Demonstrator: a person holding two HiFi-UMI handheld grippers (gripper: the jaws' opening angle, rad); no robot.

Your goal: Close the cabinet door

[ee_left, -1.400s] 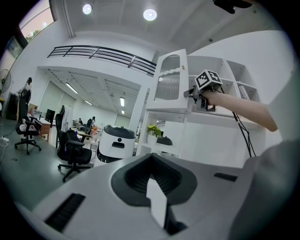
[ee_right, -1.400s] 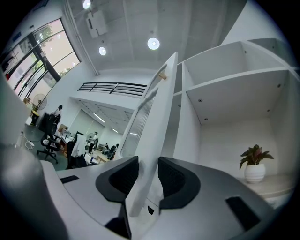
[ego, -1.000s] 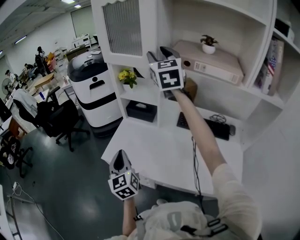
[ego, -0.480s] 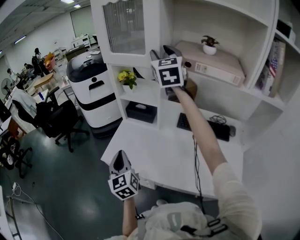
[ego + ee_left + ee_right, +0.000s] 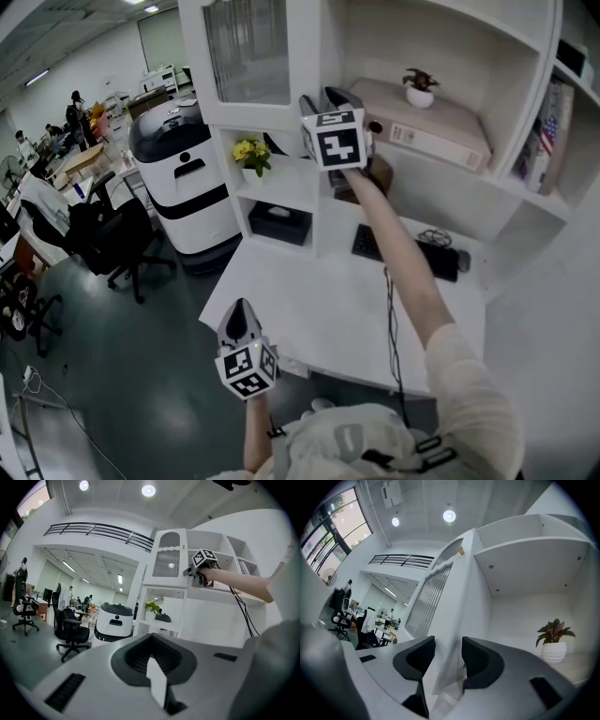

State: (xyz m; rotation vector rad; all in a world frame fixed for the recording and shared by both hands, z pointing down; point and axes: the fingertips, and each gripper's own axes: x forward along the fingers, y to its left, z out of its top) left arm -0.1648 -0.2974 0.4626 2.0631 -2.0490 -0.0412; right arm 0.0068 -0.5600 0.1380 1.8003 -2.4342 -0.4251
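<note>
White edge of cabinet door (image 5: 457,592) tight between right gripper (image 5: 446,648) jaws; left gripper (image 5: 155,672) jaws together, empty.

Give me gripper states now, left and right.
Left gripper: jaws closed, empty.
Right gripper: jaws closed on the cabinet door edge.

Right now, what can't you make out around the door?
- Cabinet door top: head view, cut off by the upper edge.
- Door's lower end: right claw view, hidden behind the right claw's body.
- Tan piece on the door's edge: right claw view, too small to identify.
- Label on the beige box: head view, too small.
</note>
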